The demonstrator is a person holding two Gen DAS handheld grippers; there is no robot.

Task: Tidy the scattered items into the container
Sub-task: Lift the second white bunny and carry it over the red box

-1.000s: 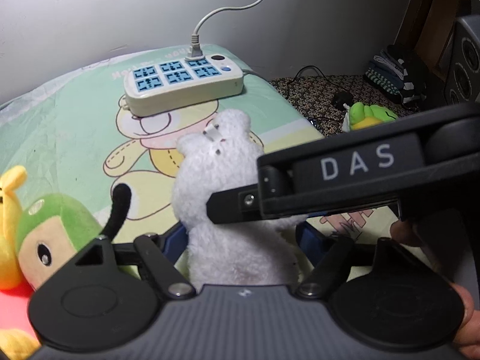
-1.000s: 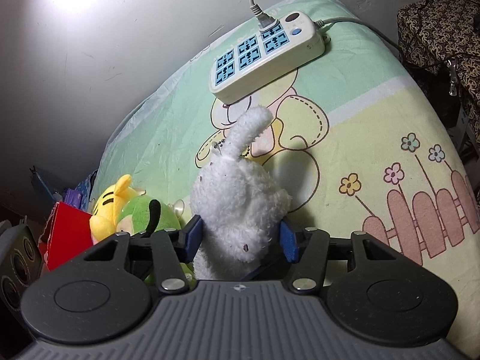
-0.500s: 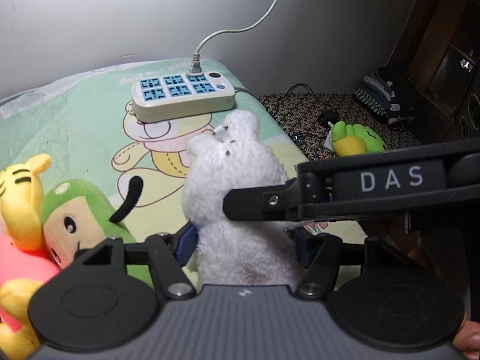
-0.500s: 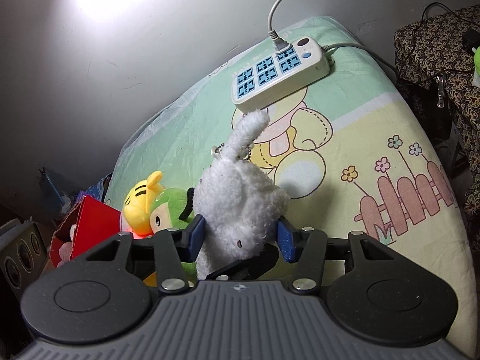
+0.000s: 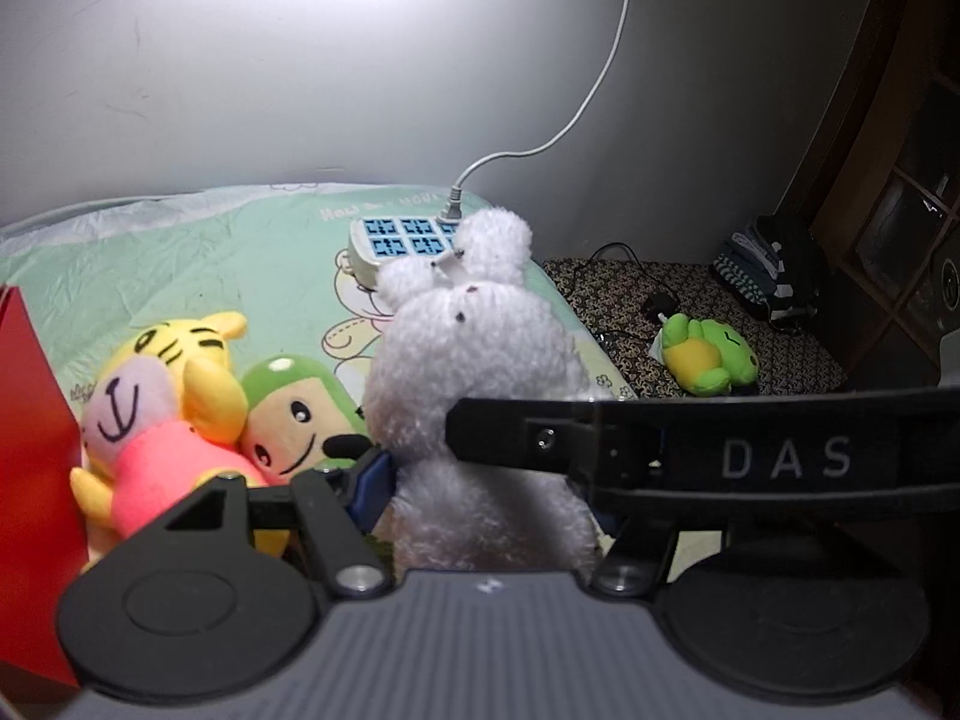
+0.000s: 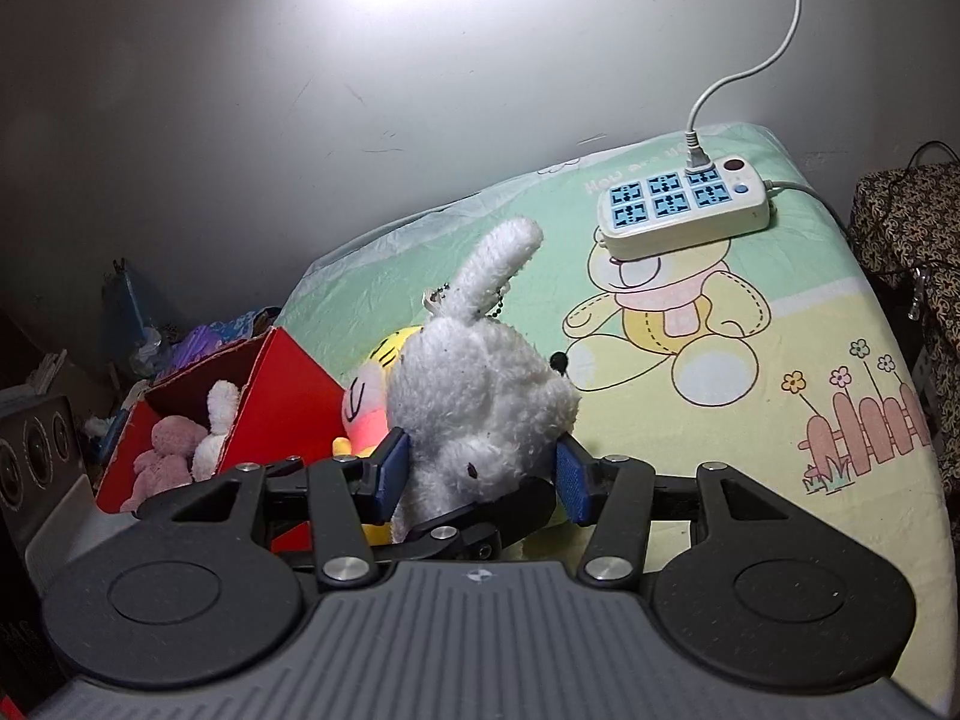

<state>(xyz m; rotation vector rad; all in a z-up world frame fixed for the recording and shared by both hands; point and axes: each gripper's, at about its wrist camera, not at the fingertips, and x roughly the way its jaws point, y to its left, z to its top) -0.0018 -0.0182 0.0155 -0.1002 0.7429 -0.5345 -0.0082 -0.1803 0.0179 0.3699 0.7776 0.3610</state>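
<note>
Tiger toy (image 5: 162,372) beside red box (image 6: 288,396), behind rabbit (image 6: 480,396).

a home bedroom: cartoon bedsheet (image 6: 750,324), plush toys (image 5: 162,396).

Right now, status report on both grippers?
Left gripper and right gripper both shut on white bunny. Red box at left. Tiger plush between.
</note>
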